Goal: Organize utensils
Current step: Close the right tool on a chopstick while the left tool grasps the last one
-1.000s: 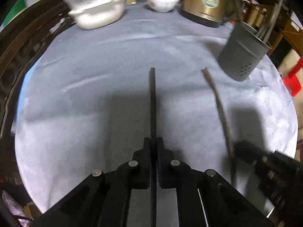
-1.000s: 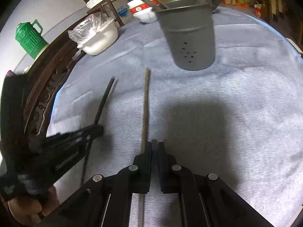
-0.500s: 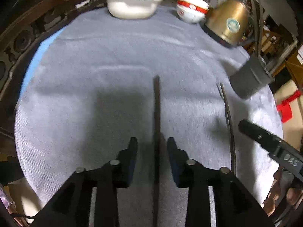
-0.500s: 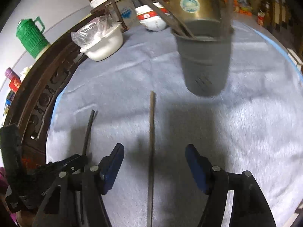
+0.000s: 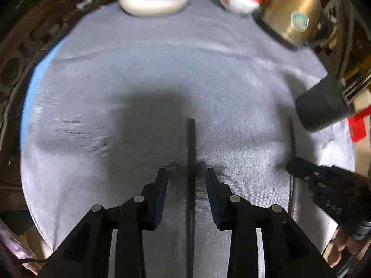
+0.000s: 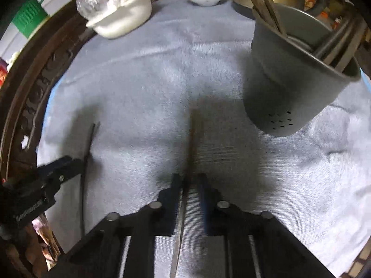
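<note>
Marks a re-grip on both sides. Shows the left gripper (image 5: pixel 185 172) with fingers released and standing apart, against a tight clench on the black chopstick (image 5: pixel 191 143) a second back. Leaves that chopstick lying flat on the towel-covered worktop (image 5: pixel 139 69), running lengthwise down the gap, clear of both pads. Shows the right gripper (image 6: pixel 189 178) the other way about: clenched a second back, flung wide half a second back, just closing again to a narrow slot around the brown chopstick (image 6: pixel 193 134). Cannot tell through the blur whether pressing on the wood or merely bracketing it. Places the brown chopstick on the towel too, tip aimed ahead, near the foot of the grey utensil holder (image 6: pixel 289 88), already stocked with several long utensils. Keeps the two loose chopsticks roughly parallel and well apart, each under its own gripper. Reads, as a judgement, like a let-go to reset the hold rather than a drop-off: neither chopstick in the holder yet, both down on the cloth. Puts the right side nearer to a lift, with the holder close ahead; leaves the left side needing a fresh squeeze first. Calls for care with thin sticks on soft pile: easy to roll or pivot under a one-sided pinch, easy to snag the towel along with the stick.
</note>
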